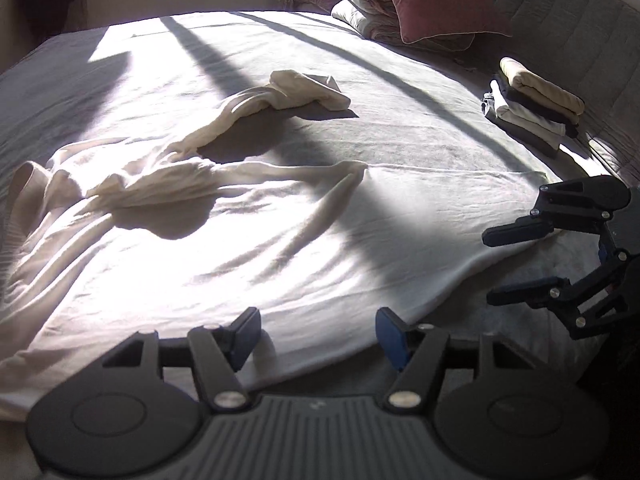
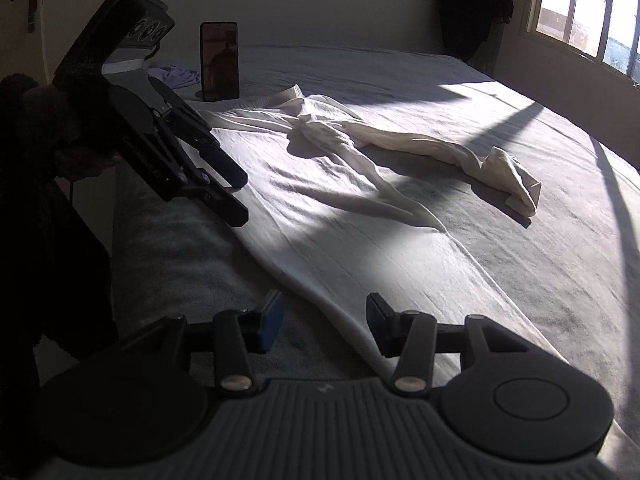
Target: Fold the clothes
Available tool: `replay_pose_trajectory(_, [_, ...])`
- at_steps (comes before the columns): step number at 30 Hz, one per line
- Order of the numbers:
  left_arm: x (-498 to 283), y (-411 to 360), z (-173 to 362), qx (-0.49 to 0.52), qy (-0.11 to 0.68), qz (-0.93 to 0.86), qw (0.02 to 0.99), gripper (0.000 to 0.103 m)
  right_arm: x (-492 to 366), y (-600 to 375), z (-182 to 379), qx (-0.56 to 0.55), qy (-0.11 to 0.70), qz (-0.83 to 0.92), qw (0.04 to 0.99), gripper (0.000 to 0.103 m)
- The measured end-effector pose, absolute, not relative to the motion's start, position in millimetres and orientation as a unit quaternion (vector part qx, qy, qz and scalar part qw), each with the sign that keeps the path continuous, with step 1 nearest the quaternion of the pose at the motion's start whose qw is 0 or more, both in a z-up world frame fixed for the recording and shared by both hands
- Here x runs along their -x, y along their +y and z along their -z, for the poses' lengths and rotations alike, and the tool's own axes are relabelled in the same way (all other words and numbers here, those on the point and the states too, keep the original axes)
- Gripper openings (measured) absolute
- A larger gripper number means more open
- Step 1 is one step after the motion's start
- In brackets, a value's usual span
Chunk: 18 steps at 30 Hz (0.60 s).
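Two black grippers hover low over a grey-sheeted bed. Nearest, the left gripper tilts down, jaws released, just above the hem of a cream long-sleeved garment lying spread and rumpled on the bed. The right gripper tilts down over the same hem, jaws apart, grasping nothing. Farther off, a small stack of folded clothes rests by the headboard.

Garment flat on bed; folded stack at its far right edge.
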<state>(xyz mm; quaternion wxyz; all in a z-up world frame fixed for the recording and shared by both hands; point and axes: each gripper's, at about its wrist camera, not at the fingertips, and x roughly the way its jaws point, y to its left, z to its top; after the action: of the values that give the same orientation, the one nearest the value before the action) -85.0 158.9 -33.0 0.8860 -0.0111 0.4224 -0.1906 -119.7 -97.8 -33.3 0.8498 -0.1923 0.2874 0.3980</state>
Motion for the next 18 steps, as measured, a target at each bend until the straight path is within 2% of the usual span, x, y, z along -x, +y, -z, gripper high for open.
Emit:
replay_pose_trajectory(6, [96, 209, 25, 0.03, 0.412, 0.068, 0.908, 0.065, 141, -57, 50, 0.261, 0.255, -0.353, 0.862, 0.051])
replay_pose_trajectory(13, [97, 258, 21, 0.084, 0.401, -0.08, 0.909, 0.065, 163, -1, 72, 0.32, 0.194, -0.214, 0.902, 0.051])
replay_pose_trajectory(18, [109, 292, 31, 0.195, 0.406, -0.16, 0.878, 0.065, 166, 21, 84, 0.335, 0.174, -0.092, 0.922, 0.05])
